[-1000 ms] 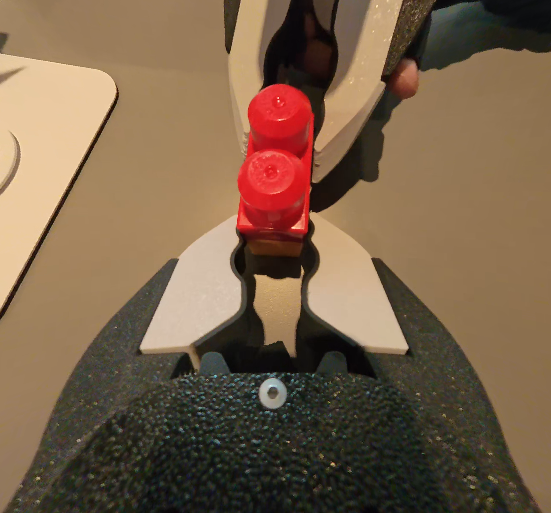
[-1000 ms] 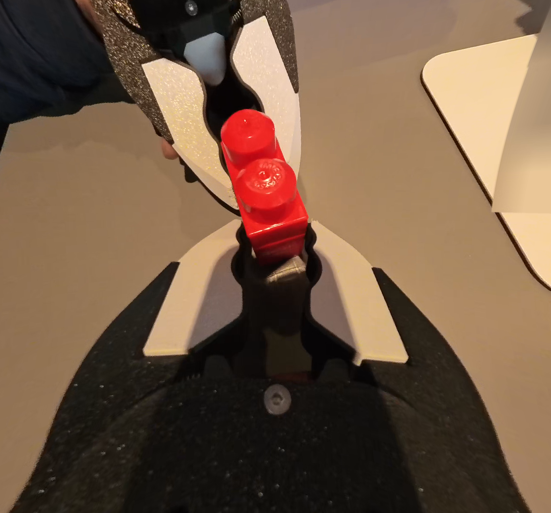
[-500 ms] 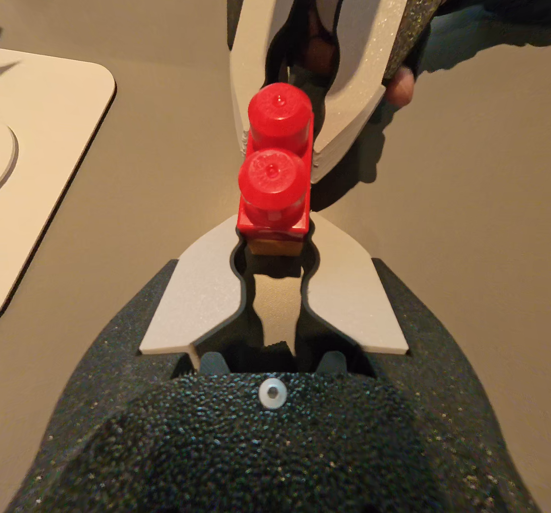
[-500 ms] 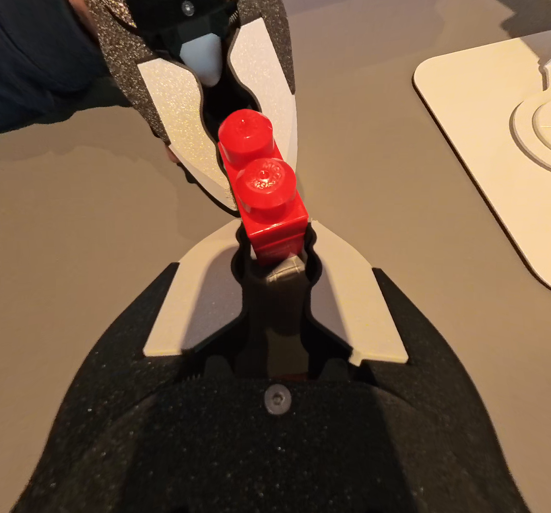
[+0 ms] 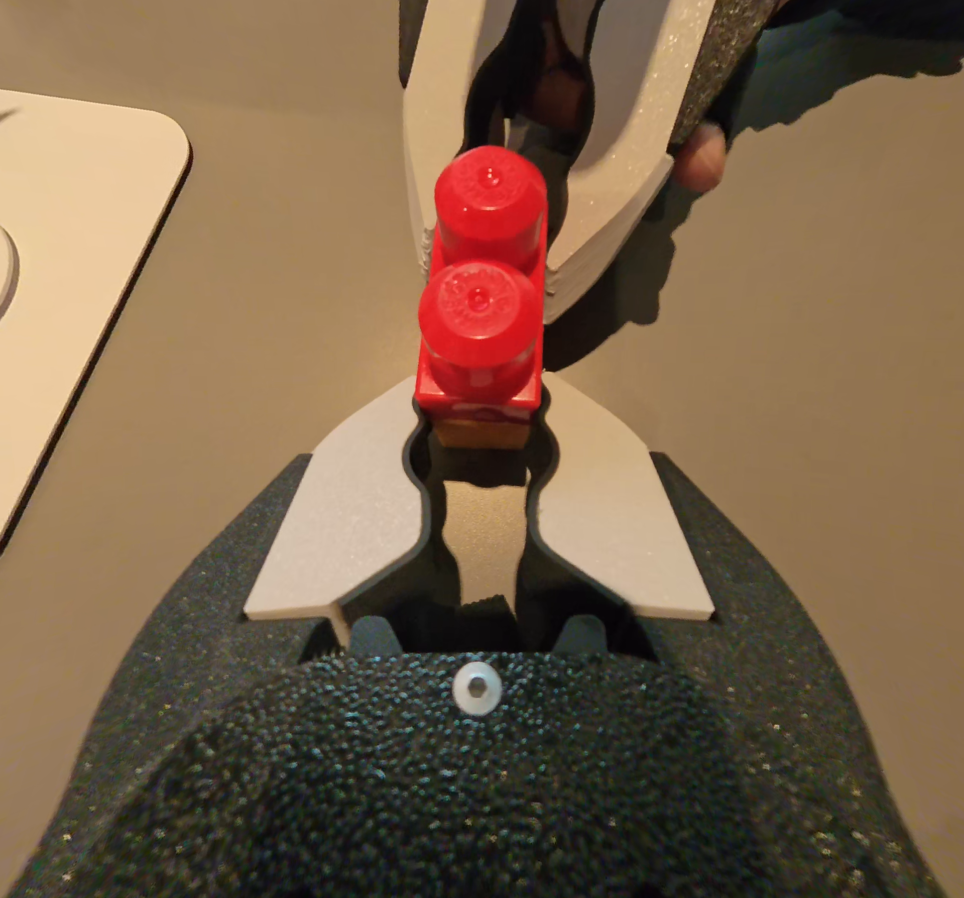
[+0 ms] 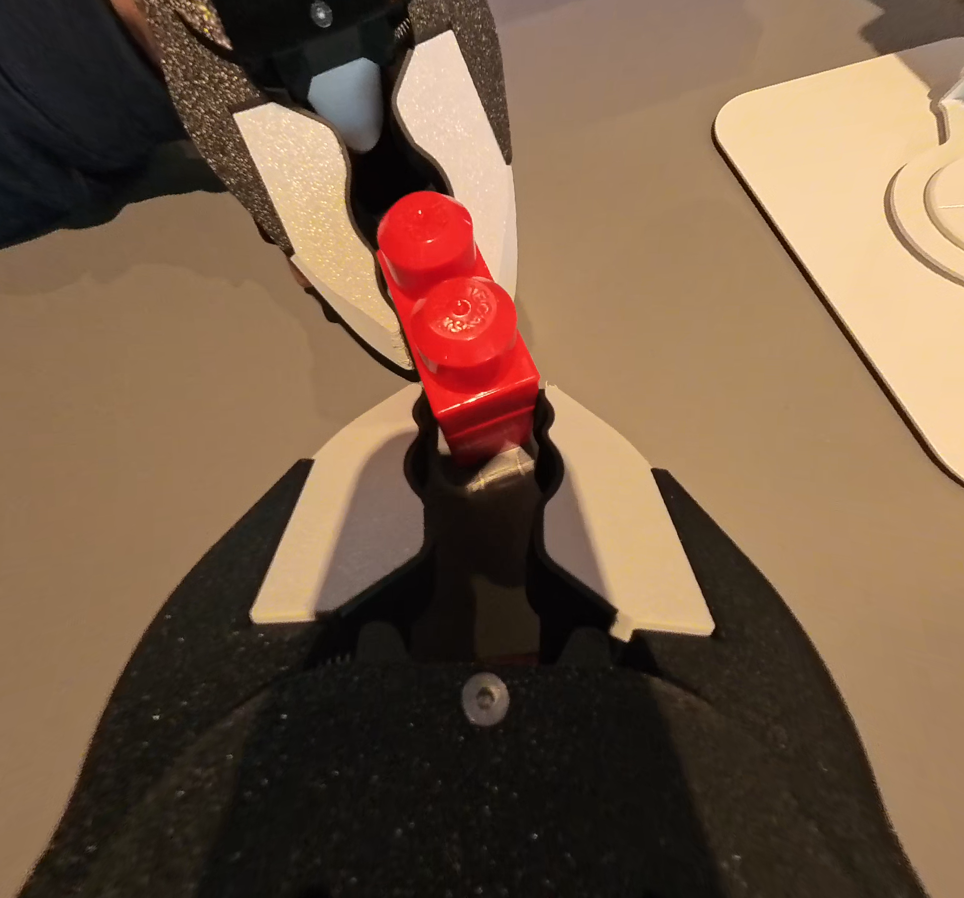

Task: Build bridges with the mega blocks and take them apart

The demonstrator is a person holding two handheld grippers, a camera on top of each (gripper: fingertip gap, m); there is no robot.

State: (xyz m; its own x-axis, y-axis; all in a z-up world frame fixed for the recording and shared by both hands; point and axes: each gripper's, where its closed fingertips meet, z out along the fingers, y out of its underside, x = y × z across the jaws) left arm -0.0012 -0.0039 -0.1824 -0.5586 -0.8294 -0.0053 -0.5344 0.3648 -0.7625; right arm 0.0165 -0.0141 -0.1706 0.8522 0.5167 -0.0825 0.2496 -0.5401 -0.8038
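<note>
gripping red block (image 5: 480, 330) from opposite ends: left gripper (image 5: 480, 403) and right gripper (image 6: 485, 403), both closed on it above table (image 5: 261, 299). orange piece (image 5: 482, 432) underneath mostly hidden, identity unclear.

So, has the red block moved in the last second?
No: in the right wrist view the red block sits about as far from the white board as before.
</note>
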